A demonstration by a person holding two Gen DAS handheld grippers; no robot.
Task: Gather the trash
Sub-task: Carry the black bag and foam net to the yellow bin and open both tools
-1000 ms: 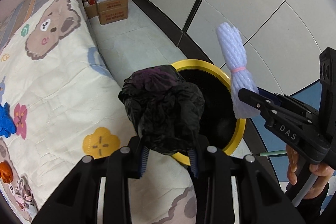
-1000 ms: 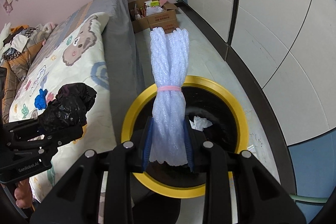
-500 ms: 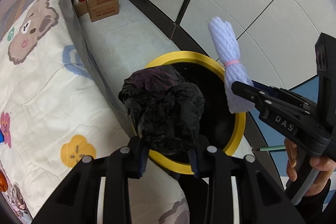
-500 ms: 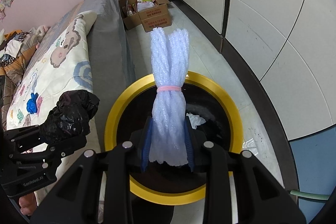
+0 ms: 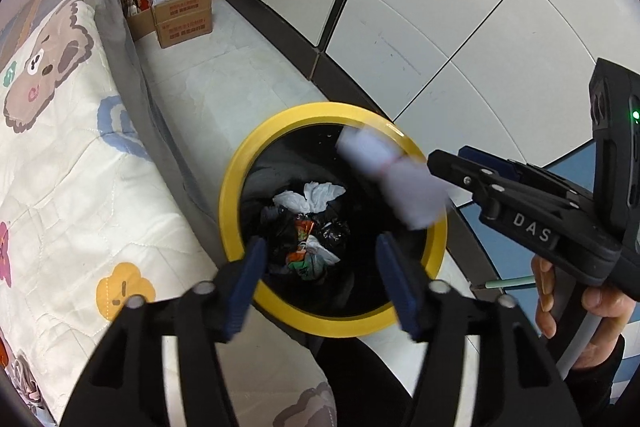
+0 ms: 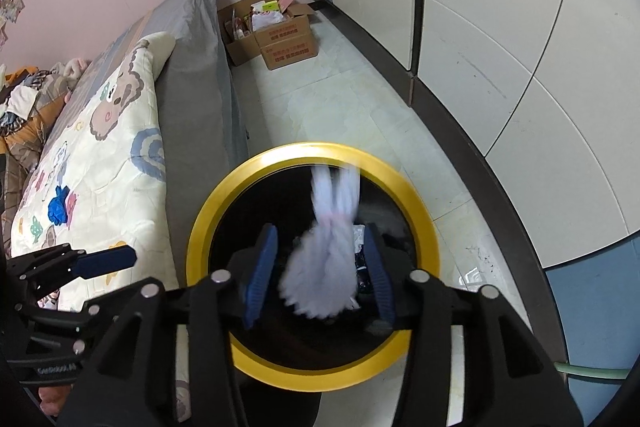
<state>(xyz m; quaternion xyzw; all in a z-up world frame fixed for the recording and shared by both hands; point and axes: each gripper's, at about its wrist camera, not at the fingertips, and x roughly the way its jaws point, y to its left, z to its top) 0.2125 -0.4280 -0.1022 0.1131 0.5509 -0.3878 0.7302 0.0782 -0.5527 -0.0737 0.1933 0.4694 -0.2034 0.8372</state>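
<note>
Both jaws just opened; black bag gone; foam bundle (image 6: 332,259) loose over bin (image 6: 224,211).

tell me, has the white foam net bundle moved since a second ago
Yes. The white foam net bundle, blurred, has slipped from upright above the yellow bin rim down into the opening, loose between the right gripper pads as its jaws have just been opening.

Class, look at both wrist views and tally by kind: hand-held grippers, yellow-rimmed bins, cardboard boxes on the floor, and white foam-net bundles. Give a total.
Hand-held grippers: 2, left hand-held gripper and right hand-held gripper
Yellow-rimmed bin: 1
Cardboard boxes: 2
White foam-net bundle: 1
Total: 6
</note>
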